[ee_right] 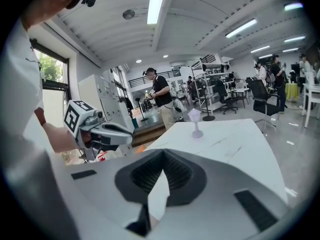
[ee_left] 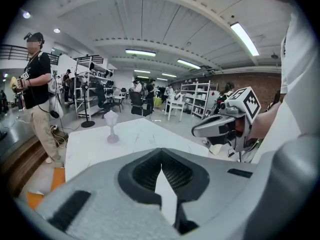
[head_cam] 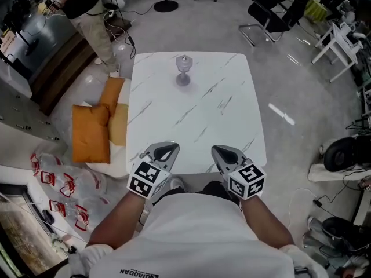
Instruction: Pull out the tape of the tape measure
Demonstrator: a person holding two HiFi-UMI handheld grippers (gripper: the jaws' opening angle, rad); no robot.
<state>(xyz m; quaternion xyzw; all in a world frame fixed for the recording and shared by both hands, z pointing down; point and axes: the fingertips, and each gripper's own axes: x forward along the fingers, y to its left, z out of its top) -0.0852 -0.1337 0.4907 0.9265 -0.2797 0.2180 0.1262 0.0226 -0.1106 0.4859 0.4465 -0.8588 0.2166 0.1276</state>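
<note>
Though far beyond both tools (head_cam: 168,150) (head_cam: 221,151), goblet (head_cam: 183,69)

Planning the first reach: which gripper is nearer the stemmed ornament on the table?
Left, slightly. The left gripper sits almost in line with the stemmed ornament; the right gripper is offset further sideways.

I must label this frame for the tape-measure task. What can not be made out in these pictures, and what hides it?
- Tape measure: seen in no view; where it is cannot be told.
- Stemmed object on the table: too small in every view to name.
- Table's near edge, head view: partly hidden behind left gripper, right gripper.
- Both gripper views: each gripper's own body covers the near tabletop.
</note>
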